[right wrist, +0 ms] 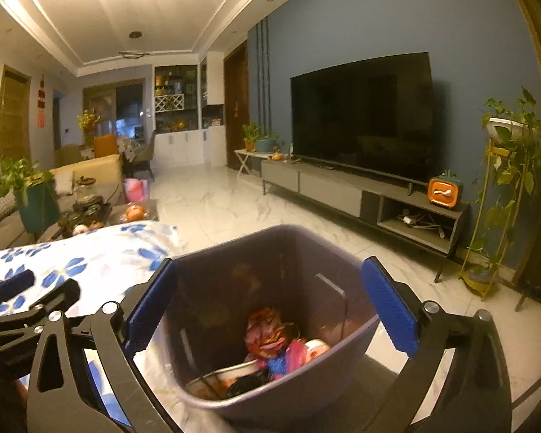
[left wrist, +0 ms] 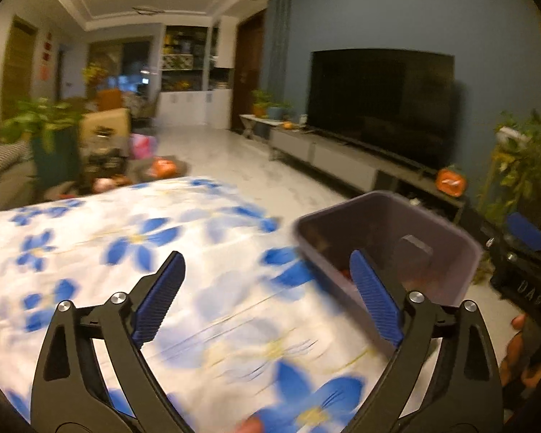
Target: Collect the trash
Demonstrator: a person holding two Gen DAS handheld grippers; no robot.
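Observation:
A grey-purple trash bin (right wrist: 270, 328) stands at the right edge of the table with the blue-flowered cloth (left wrist: 126, 270). It holds crumpled pink, orange and blue wrappers (right wrist: 270, 335) at its bottom. My right gripper (right wrist: 270, 310) is open above the bin, its fingers either side of the opening, and empty. My left gripper (left wrist: 267, 288) is open and empty over the cloth, with the bin (left wrist: 389, 245) just right of it. The left gripper also shows at the left edge of the right wrist view (right wrist: 29, 296).
A large TV (right wrist: 360, 115) on a low grey console (right wrist: 360, 195) lines the blue right wall. Plants on a stand (right wrist: 505, 187) are at far right. A sofa, a potted plant (right wrist: 29, 195) and a cluttered tea table (right wrist: 90, 209) lie beyond the table. White marble floor (right wrist: 234, 202) runs between.

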